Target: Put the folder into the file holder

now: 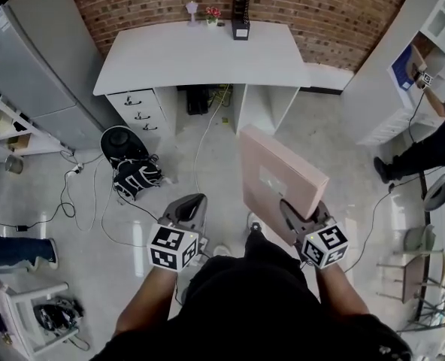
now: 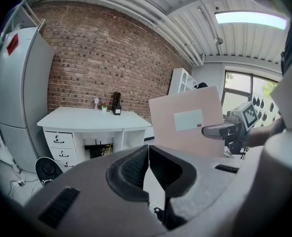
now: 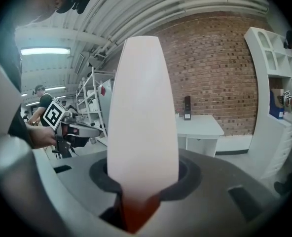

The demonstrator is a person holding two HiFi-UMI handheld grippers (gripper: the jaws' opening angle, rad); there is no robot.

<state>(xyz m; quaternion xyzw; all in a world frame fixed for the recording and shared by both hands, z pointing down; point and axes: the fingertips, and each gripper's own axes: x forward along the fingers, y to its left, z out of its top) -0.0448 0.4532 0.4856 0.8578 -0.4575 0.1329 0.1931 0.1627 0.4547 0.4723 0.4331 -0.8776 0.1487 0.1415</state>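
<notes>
1. Head view: right gripper [image 1: 292, 215] is pinching the pink folder [image 1: 279, 175] by its lower edge and holding it upright, likely for slotting. The black file holder [image 1: 241, 10] is sitting well apart on the white desk [image 1: 200, 55].
2. Left gripper view: left gripper [image 2: 148, 158] is idling with its jaws pressed together, empty.
3. Right gripper view: folder is standing edge-on between the clamping jaws.

In the right gripper view the pale pink flat cardboard folder [image 3: 143, 112] fills the middle and covers the gap of the right tool [image 3: 142, 184], so the folder's clamped lower edge is out of sight between the jaws. In the left gripper view the grey body of the left tool [image 2: 149, 162] hides the folder's bottom edge, and the print on its white rectangular label [image 2: 188, 120] is too small to read. The black upright file holder [image 1: 241, 10] at the back of the white counter [image 1: 200, 59] is too small to tell its slots apart.
</notes>
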